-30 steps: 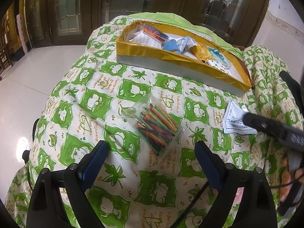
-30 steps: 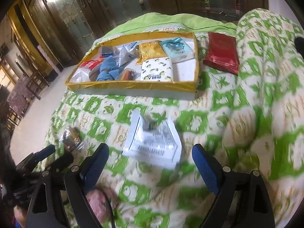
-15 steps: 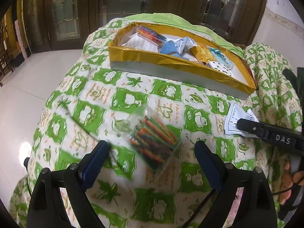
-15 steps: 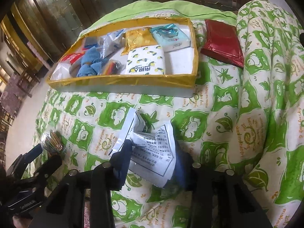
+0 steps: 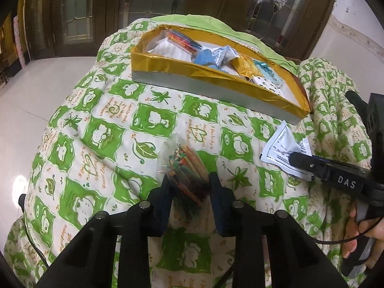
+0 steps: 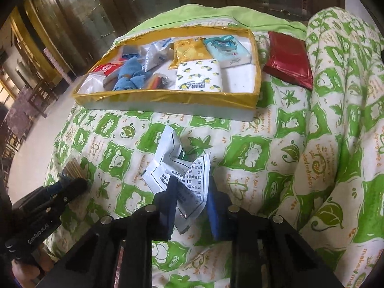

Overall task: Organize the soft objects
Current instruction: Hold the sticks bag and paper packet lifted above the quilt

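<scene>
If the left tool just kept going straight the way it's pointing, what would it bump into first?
The left tool has just closed on the clear bag of coloured sticks, so the bag goes with it. Pointing steeply down, it would probably press into the green quilt well before the gold-edged tray.

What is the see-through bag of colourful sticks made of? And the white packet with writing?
The bag of sticks looks like thin clear plastic: glossy, crinkled, contents visible. The white packet seems a printed plastic or foil sachet, creasing sharply; which one is unclear.

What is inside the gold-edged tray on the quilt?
The gold-edged tray holds a lemon-print tissue pack, a teal tissue pack, a yellow pouch, a blue cloth and white sachets. Whatever lies beneath them is covered.
</scene>
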A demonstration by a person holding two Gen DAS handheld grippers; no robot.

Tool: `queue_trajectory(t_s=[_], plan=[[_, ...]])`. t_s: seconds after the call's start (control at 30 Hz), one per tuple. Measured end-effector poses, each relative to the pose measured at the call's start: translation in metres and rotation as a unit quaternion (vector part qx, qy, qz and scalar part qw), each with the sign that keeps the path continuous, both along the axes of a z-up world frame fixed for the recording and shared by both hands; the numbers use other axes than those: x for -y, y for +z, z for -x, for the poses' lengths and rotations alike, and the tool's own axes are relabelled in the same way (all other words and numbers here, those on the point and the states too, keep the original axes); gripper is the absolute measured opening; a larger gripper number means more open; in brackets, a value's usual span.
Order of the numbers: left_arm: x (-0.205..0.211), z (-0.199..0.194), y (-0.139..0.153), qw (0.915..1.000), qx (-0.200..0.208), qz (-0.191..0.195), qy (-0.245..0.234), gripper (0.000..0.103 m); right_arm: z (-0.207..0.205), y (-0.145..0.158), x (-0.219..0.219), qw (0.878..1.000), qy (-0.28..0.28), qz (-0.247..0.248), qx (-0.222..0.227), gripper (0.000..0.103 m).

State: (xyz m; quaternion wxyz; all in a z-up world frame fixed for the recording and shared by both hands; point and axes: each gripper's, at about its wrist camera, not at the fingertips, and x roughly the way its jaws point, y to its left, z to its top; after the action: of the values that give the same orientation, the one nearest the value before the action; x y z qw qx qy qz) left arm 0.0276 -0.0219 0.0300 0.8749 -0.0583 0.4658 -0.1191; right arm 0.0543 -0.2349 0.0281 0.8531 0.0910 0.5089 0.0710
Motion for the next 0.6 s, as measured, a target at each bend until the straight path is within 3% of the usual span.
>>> queue_trajectory(t_s=[0.6], plan=[[-0.005, 0.002, 0.001, 0.9996, -0.007, 0.028, 0.005, 0.028, 0.012, 0.01, 0.0, 0.999, 0.022, -0.037, 0.018, 0.02]])
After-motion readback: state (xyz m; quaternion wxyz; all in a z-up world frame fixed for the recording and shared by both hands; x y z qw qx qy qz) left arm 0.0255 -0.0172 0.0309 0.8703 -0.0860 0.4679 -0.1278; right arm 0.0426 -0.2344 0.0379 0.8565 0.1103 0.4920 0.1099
